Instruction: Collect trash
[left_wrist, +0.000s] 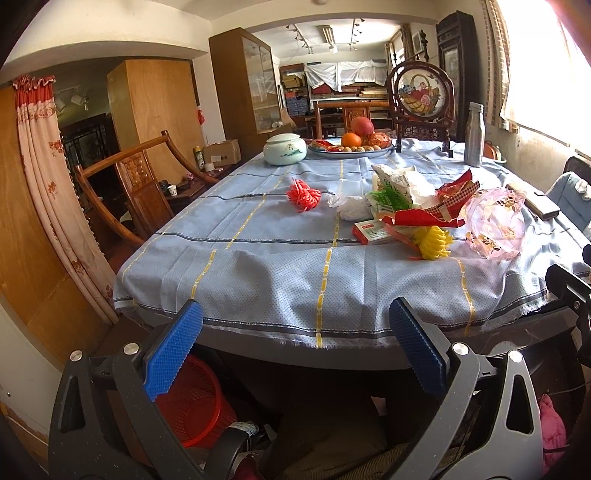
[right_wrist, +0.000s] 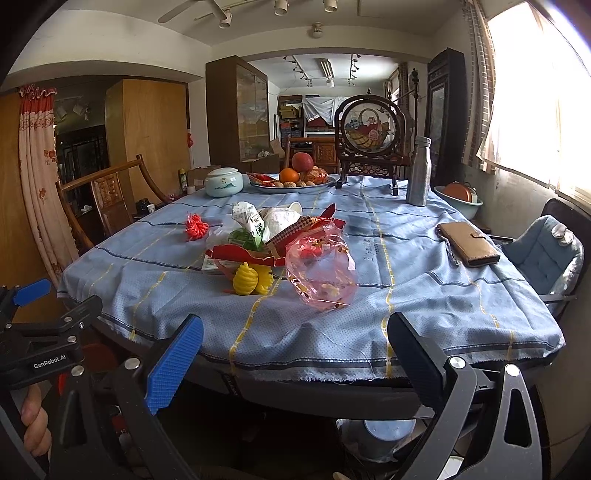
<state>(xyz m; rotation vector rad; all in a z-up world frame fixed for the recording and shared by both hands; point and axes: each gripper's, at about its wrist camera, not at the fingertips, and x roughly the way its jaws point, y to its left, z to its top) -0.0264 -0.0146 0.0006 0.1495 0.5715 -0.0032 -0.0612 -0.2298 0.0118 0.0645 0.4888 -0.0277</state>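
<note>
Right now both grippers, left (left_wrist: 295, 325) and right (right_wrist: 295, 347), gape empty short of the table (right_wrist: 480, 317); the trash heap (right_wrist: 280, 247) lies beyond their tips.

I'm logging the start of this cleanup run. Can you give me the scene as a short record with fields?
surface: table with blue cloth
trash pile: pink plastic bag, yellow net, red wrapper, small box, milk carton
stray trash: red net, apart, left of the pile
not trash: wallet, metal bottle, fruit plate, lidded jar
bin: red basket under the table
left tool: open, empty
right tool: open, empty
</note>
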